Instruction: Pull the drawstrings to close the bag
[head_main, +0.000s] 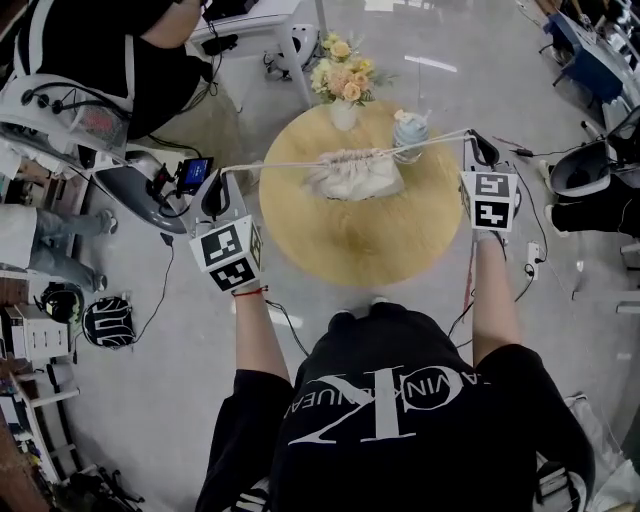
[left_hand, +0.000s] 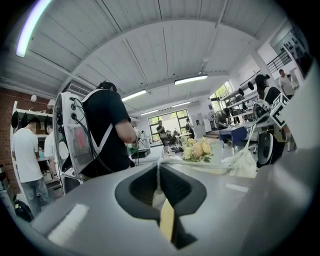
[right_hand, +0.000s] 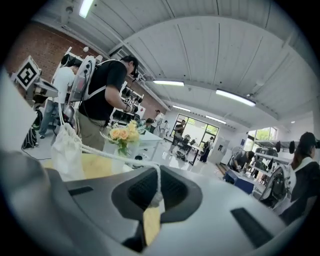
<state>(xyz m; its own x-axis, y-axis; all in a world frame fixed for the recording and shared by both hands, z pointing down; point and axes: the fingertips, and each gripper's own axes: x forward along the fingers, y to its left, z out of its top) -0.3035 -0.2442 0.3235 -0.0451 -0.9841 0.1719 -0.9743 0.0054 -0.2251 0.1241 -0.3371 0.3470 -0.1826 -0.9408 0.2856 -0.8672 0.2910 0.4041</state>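
1. A person in a black printed T-shirt (head_main: 400, 420) stands at a round wooden table (head_main: 330, 250) with both arms stretched wide and a gripper in each hand. A marker cube (head_main: 228, 258) rides on each tool.
2. The left gripper (head_main: 212, 193) is held out past the table's left edge. Its jaws are pressed together and pinch the end of the left drawstring (head_main: 280, 166). In the left gripper view, the white cord (left_hand: 159, 172) drops straight into the slit between the closed jaws (left_hand: 160, 192).
3. The right gripper (head_main: 482, 148) is held off the table's right side. Its jaws are likewise clamped tight on the right drawstring (head_main: 440, 138). In the right gripper view, that cord (right_hand: 110, 155) runs over the gripper's nose and down between the jaws (right_hand: 155, 195).
4. The two cords are pulled taut in nearly one straight line. They meet at the mouth of the drawstring bag (head_main: 355, 178).
5. The cream cloth bag sits on the far half of the table, between the two grippers. Its mouth is bunched into tight gathers along the cords. Nothing inside it can be seen.
6. A pale blue cup (head_main: 410, 130) stands just beside the bag, on its far right. Its contents cannot be made out.
7. A white vase (head_main: 343, 113) stands at the table's far edge and holds a bunch of yellow and peach flowers (head_main: 342, 72).
8. Beyond the table to the left, another person (head_main: 90, 50) wearing a backpack frame faces away.
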